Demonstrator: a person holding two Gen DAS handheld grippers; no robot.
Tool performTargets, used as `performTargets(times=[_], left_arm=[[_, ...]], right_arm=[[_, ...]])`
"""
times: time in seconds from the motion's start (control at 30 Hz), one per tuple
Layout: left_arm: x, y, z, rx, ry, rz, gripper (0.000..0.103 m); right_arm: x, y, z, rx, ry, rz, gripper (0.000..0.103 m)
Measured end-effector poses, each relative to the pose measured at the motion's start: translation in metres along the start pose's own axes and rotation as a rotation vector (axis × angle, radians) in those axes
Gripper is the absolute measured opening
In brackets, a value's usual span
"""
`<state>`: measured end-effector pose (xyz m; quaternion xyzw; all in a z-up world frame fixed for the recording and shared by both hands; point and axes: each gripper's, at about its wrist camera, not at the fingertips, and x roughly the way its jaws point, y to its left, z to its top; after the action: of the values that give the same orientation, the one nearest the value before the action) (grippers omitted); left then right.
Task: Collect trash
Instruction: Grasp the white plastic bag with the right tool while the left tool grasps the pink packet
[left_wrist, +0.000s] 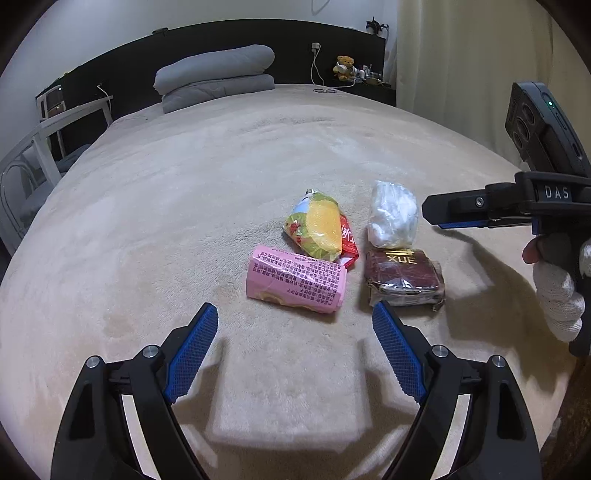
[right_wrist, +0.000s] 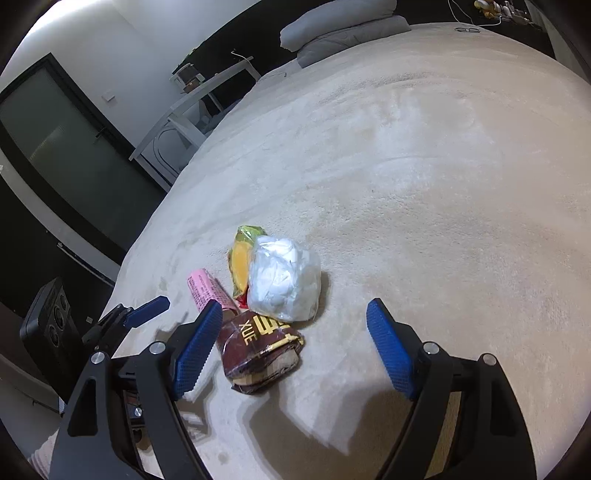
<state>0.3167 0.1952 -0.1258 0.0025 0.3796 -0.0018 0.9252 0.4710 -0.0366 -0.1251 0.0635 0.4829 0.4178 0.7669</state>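
Observation:
Several pieces of trash lie together on the beige bed cover (left_wrist: 221, 177): a pink wrapper (left_wrist: 295, 284), a yellow-green snack bag (left_wrist: 317, 229) over a red wrapper (left_wrist: 349, 243), a clear bag of white stuff (left_wrist: 393, 216) and a dark red "XUE" packet (left_wrist: 404, 277). My left gripper (left_wrist: 295, 350) is open and empty, just short of the pink wrapper. My right gripper (right_wrist: 291, 347) is open and empty, its jaws above the XUE packet (right_wrist: 258, 350), with the white bag (right_wrist: 284, 280) just beyond. The right gripper also shows in the left wrist view (left_wrist: 480, 210).
Folded grey bedding (left_wrist: 214, 74) lies at the black headboard. A white chair (left_wrist: 48, 147) stands left of the bed. A teddy bear (left_wrist: 343, 66) and small items sit on the nightstand. A curtain (left_wrist: 461, 55) hangs at the right.

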Motion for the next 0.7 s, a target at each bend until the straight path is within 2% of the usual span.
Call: performTargets(times=[0.33, 0.43, 0.47, 0.5, 0.53, 0.6, 0.7], left_arm=[[0.024, -0.001, 0.01, 0.081, 0.011, 0.017, 0.084], [0.03, 0.003, 0.011, 0.077, 0.021, 0.009, 0.082], [0.031, 0.003, 0.011, 0.075, 0.02, 0.002, 0.078], [0.032, 0.003, 0.011, 0.078, 0.025, -0.005, 0.068], [0.033, 0.003, 0.012, 0.081, 0.026, -0.009, 0.064], [0.031, 0.001, 0.014, 0.092, 0.019, 0.004, 0.063], [0.028, -0.002, 0.013, 0.093, 0.011, 0.013, 0.063]], right_arm=[[0.024, -0.005, 0.018, 0.018, 0.019, 0.04, 0.077], [0.029, -0.004, 0.02, 0.012, 0.032, 0.047, 0.069], [0.029, -0.003, 0.018, 0.007, 0.038, 0.046, 0.066], [0.03, -0.003, 0.018, 0.003, 0.041, 0.047, 0.064], [0.031, -0.002, 0.018, -0.002, 0.042, 0.044, 0.056], [0.031, -0.001, 0.018, -0.005, 0.045, 0.057, 0.049], [0.027, 0.003, 0.018, -0.011, 0.033, 0.06, 0.048]])
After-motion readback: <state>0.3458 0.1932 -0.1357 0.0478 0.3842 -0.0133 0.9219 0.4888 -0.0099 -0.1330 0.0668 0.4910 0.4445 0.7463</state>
